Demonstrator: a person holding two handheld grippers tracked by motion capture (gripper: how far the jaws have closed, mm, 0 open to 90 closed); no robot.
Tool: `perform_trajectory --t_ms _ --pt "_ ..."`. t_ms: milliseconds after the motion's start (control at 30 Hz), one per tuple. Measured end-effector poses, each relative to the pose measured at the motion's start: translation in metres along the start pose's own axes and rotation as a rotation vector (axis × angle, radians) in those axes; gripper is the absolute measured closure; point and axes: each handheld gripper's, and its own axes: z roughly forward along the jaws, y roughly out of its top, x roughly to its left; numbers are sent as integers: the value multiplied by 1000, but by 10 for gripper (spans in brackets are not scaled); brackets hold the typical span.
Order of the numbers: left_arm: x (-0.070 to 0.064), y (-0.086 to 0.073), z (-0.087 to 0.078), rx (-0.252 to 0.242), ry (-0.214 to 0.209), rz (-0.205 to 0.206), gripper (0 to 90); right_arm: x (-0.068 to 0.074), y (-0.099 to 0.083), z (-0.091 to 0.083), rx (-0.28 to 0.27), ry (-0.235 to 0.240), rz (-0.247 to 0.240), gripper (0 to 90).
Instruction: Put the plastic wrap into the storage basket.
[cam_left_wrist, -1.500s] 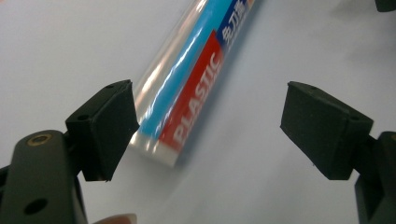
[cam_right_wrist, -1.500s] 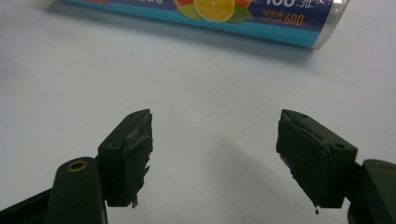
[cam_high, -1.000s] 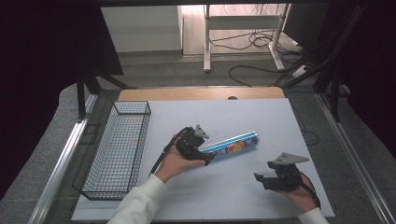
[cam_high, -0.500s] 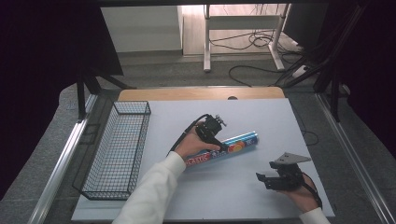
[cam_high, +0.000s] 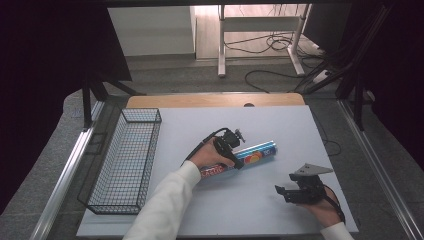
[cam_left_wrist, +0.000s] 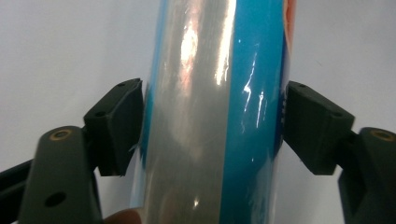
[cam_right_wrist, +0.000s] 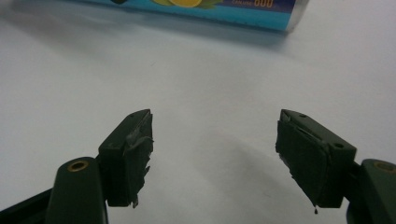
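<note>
Lying on the white table (cam_high: 260, 210), a blue tube (cam_left_wrist: 219, 112) is bracketed by the left gripper (cam_high: 234, 150), jaws touching both sides but not yet lifted. Right gripper (cam_high: 290, 194) is held open nearby. Transfer to the wire basket (cam_high: 125, 165) is judged outstanding.

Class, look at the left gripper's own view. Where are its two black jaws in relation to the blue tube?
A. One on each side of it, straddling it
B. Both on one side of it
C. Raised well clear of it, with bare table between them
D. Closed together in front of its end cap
A: in the left gripper view the left gripper has one jaw at each flank of the blue tube, which runs up between them.
</note>
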Motion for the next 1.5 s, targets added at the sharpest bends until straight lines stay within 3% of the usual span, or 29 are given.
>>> perform_trajectory --t_ms 233,300,400,467,533,633,1033,1333,1500 --pt "-7 5 -1 37 34 30 294 1 0 1 6 -3 -4 281" --pt "-9 7 -2 51 47 21 302 1 0 0 2 -4 -3 282" --pt "-6 8 -4 53 46 -35 313 0 0 -1 -5 -9 1 282" --pt "-4 8 -7 48 58 -51 314 0 0 -2 -7 -10 1 283" --pt "-3 8 -13 59 73 -37 314 -1 0 -2 -8 -12 4 283" --pt "-1 7 -24 56 62 -63 314 -1 0 -1 -9 -13 5 283" --pt "-3 1 -78 56 132 -95 315 2 2 -2 -14 -20 0 283" --pt "6 -20 -109 44 195 -166 315 4 3 -2 -13 -18 -10 282" --pt "9 -28 -118 48 210 -178 315 6 3 -2 -20 -15 -7 282"
